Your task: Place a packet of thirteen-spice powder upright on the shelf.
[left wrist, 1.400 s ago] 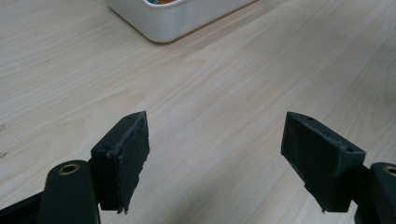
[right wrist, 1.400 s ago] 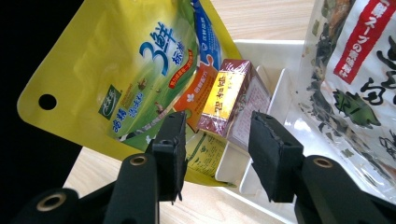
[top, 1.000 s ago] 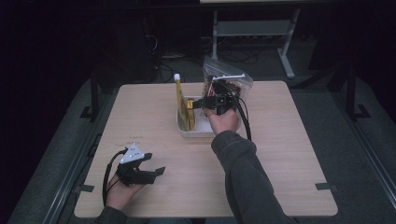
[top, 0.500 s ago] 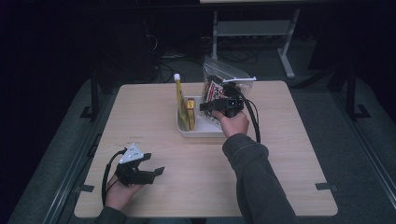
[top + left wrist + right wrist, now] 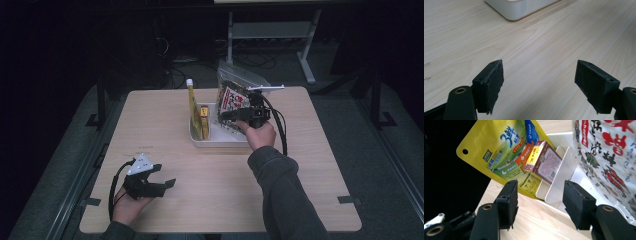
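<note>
A white bin [image 5: 220, 141] stands mid-table. In it are a tall yellow pouch [image 5: 192, 107], a small yellow and maroon box [image 5: 204, 117] and a clear snack bag with red and black print [image 5: 234, 97] that leans at the right end. My right gripper [image 5: 227, 116] hovers at the bin's right part, pointing left, beside the bag. In the right gripper view it [image 5: 540, 202] is open with nothing between its jaws, facing the pouch [image 5: 504, 152], the box [image 5: 544, 161], a white divider [image 5: 561, 177] and the bag [image 5: 609, 157]. My left gripper [image 5: 161, 183] rests open near the front left.
The wooden table [image 5: 310, 165] has bare room in front of and beside the bin. In the left gripper view the open gripper [image 5: 539, 85] looks over bare wood toward the bin's corner [image 5: 524, 8]. Dark floor and a metal stand [image 5: 270, 30] lie beyond the table.
My right hand and gripper have drawn to the right and nearer the person. The snack bag has come down and now leans in the bin. The left gripper has stayed still.
</note>
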{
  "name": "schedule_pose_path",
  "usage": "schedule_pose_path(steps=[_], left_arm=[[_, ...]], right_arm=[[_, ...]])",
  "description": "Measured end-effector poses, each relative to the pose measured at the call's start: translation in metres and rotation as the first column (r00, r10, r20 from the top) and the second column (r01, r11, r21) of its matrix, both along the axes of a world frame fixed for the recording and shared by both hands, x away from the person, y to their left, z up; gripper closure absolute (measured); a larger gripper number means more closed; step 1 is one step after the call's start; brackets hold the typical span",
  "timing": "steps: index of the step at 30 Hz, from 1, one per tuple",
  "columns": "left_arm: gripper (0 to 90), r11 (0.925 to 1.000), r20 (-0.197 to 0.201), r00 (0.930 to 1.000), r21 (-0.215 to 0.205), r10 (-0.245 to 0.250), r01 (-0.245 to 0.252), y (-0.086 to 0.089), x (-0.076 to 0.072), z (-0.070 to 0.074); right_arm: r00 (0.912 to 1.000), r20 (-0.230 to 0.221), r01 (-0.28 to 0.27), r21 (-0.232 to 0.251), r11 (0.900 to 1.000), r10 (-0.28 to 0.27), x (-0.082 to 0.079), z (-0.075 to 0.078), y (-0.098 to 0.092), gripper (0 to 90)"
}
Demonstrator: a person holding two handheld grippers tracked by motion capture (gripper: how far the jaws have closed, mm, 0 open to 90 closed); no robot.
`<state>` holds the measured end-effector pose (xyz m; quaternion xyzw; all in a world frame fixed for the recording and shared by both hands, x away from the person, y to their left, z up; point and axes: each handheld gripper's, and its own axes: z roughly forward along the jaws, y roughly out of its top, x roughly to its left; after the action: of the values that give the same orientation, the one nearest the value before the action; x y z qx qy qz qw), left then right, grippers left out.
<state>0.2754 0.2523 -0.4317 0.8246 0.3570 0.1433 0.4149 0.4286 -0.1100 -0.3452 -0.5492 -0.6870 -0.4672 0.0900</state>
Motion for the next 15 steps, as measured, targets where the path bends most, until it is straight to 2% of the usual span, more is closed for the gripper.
schedule_pose_path(steps=[15], left_arm=[[22.3, 1.0, -0.003, 1.0, 0.002, 0.0, 0.0, 0.0, 0.0, -0.001]], right_arm=[[0.9998, -0.009, -0.02, 0.022, 1.0, 0.02, -0.012, -0.006, -0.023, 43.8]])
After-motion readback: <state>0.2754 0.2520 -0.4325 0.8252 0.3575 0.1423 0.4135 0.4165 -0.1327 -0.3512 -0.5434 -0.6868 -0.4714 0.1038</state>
